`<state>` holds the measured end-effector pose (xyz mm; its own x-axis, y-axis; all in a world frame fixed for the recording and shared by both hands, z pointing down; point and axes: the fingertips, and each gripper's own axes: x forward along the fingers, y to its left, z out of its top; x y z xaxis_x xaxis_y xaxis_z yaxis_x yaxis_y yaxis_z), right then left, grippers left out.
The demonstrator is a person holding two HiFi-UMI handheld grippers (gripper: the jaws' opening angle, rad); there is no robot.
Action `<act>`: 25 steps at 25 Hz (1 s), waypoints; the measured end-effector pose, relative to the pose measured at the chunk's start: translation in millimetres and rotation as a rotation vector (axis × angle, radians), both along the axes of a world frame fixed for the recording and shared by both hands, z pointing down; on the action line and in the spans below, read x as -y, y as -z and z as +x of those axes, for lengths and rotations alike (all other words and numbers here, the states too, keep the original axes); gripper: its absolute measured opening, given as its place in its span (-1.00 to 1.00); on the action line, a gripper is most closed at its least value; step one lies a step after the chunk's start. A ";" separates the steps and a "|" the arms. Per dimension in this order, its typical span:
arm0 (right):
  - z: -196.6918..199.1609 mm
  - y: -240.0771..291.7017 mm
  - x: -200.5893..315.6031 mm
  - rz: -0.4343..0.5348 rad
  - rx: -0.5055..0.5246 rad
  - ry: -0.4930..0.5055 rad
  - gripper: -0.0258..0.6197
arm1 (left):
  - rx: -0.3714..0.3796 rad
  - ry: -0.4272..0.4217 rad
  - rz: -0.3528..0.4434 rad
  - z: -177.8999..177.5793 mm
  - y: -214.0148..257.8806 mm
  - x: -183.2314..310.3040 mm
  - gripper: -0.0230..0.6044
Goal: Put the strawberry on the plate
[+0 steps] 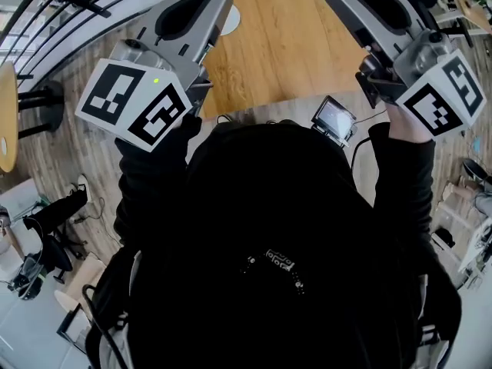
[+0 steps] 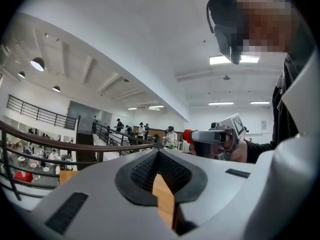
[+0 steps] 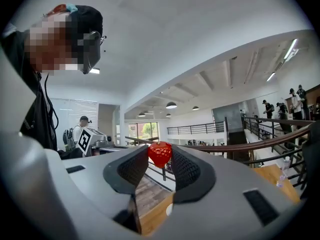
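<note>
Biggest thing in the head view is the person (image 1: 269,267), all in black, filling the lower half of the shot with both arms raised. Past them is the wooden table (image 1: 284,44), mostly bare as far as I can see. A white round thing (image 1: 231,18) peeks out from behind the left claw near the table's left edge, and I can't tell what it is. A little screen gadget (image 1: 335,118) sits at the near edge, just beside the person's right sleeve.

Left gripper (image 2: 159,153): jaws pressed together at the tips, nothing between them, only a sliver of wood showing through lower down. Its marker cube (image 1: 134,102) is right above the person's left hand. From the head view this claw points out over the table's left edge.

Right gripper (image 3: 161,156): clamped on the strawberry (image 3: 160,153). The berry sits right at the very tips, pinched between the two ribbed pads (image 3: 186,170), with its top poking up above them. It's up in the air, not resting on anything. Behind it the right gripper view shows railings (image 3: 240,146) and ceiling. In the head view it's only a red bit at the top of the frame, over the table's right side.
</note>
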<state>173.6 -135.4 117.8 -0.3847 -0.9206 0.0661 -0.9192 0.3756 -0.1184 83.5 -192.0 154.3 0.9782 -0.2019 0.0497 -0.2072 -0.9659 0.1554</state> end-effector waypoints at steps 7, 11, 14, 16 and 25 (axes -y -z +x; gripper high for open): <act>2.0 -9.8 28.3 -0.006 -0.006 -0.075 -0.45 | -0.007 -0.083 -0.008 10.5 -14.8 35.0 -0.91; -13.6 4.0 28.0 -0.014 -0.024 -0.097 -0.45 | 0.008 -0.135 -0.028 1.9 -7.4 31.8 -0.91; -16.5 -7.6 38.5 -0.027 -0.010 -0.097 -0.45 | 0.009 -0.139 -0.035 -2.5 -14.5 43.7 -0.91; -14.1 -20.3 50.3 -0.035 0.010 -0.092 -0.45 | 0.018 -0.137 -0.036 -3.3 -24.5 53.5 -0.91; -63.3 -23.3 96.8 -0.080 -0.032 -0.016 -0.45 | 0.031 -0.106 -0.081 -42.6 -41.6 76.4 -0.91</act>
<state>110.3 -232.2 141.1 -0.3663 -0.9180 0.1516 -0.9289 0.3512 -0.1175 40.8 -268.4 195.9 0.9915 -0.0917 0.0921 -0.1107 -0.9671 0.2291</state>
